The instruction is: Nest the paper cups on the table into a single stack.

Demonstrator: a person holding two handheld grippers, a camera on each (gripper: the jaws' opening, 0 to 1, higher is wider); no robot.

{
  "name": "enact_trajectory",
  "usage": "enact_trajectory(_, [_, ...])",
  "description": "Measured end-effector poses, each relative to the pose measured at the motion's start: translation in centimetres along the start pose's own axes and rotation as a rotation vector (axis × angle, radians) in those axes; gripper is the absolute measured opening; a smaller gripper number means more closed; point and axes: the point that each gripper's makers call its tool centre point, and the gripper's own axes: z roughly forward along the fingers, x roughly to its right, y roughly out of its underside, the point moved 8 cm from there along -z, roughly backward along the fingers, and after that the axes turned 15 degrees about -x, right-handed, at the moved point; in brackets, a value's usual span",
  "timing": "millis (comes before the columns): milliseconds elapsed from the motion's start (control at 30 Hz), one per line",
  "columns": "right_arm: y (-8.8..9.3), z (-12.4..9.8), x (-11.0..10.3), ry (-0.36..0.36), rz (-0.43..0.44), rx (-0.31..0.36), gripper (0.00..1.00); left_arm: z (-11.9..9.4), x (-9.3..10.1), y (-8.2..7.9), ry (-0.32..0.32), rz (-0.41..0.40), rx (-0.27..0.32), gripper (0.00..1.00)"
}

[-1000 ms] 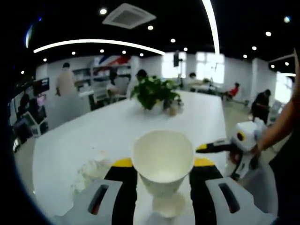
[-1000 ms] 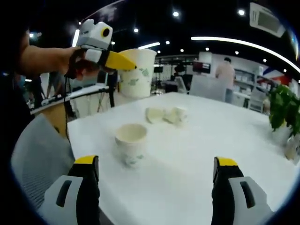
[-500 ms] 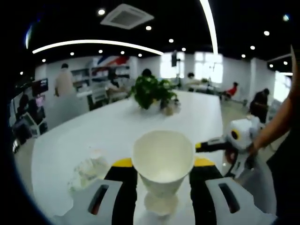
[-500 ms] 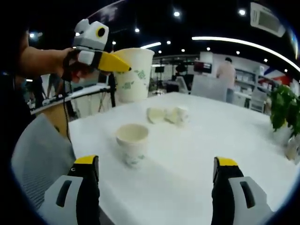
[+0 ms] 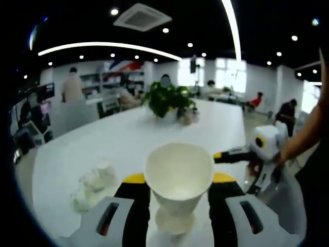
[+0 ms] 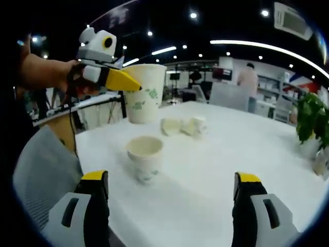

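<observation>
While the held cup descends, the scene reads as follows.

Left gripper (image 5: 179, 191): clamped on an upright paper cup (image 5: 179, 172), mouth open to the camera; in the right gripper view this cup (image 6: 145, 92) hangs in the air beyond and above the standing one.

Right gripper (image 6: 172, 198): jaws spread wide with nothing between them, low over the near edge of the white table (image 6: 247, 149); it also shows in the left gripper view, off to the right.

Target cup (image 6: 145, 158): standing upright on the table, mouth up, apart from both grippers; in the left gripper view its rim (image 5: 175, 222) peeks out directly under the held cup.

Other cups (image 6: 184, 125): crumpled or tipped, lying together farther back on the table.

Change: over the last second the held cup has dropped lower and come nearer the standing cup.

Meaning: nesting is not yet done; the cup appears lined up and likely needs lowering straight into the open mouth.

Backdrop: potted plant (image 5: 168, 100) at the far end.
</observation>
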Motion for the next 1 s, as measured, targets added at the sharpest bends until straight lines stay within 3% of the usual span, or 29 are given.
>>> enact_trajectory(500, [0.0, 0.0, 0.1, 0.005, 0.009, 0.005, 1.0, 1.6, 0.0, 2.3, -0.017, -0.025, -0.003, 0.43])
enact_trajectory(733, [0.1, 0.0, 0.1, 0.004, 0.011, 0.007, 1.0, 1.9, 0.2, 2.8, -0.017, -0.042, 0.04, 0.42])
enact_trajectory(1000, [0.1, 0.0, 0.0, 0.004, 0.012, 0.006, 1.0, 2.6, 0.1, 4.2, -0.045, -0.029, 0.039, 0.42])
